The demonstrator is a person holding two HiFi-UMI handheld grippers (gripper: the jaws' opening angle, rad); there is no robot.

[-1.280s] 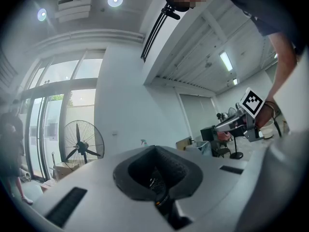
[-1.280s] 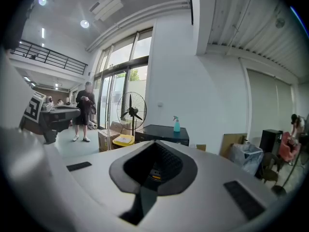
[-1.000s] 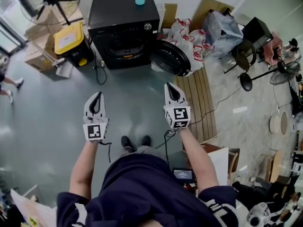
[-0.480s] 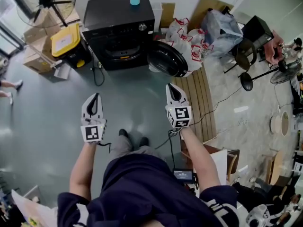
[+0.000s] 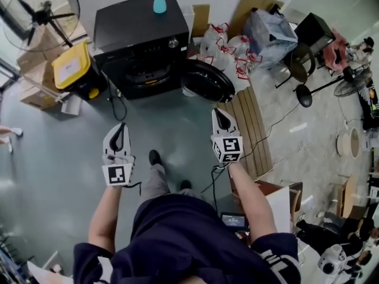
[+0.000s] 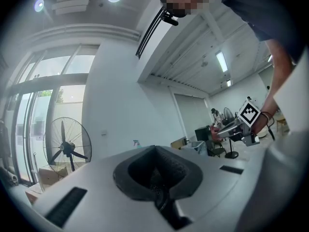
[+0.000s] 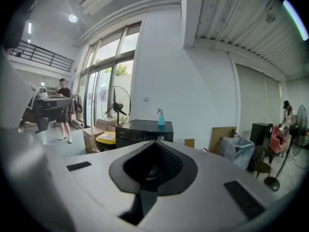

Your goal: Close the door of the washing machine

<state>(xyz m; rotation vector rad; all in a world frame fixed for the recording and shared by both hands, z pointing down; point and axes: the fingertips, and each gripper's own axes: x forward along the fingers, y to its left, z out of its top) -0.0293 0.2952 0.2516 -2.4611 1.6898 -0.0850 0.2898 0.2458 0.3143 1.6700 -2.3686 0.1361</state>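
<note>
Across the floor [image 5: 53, 141] ahead, the washing machine [image 5: 142, 28] stands with its door [image 5: 207, 81] swung open rightward, so the nearer right tongs [image 5: 219, 114], clenched empty like the left tongs [image 5: 121, 128], should push it home.

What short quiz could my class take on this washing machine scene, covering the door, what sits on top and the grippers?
1. True or false: the door of the washing machine is closed.
2. What stands on top of the washing machine? A) a spray bottle B) a towel C) a basket
3. Fill in: the left gripper and the right gripper are both ____ and empty.
Key: 1 false, the door stands open; 2 A; 3 shut.
</note>
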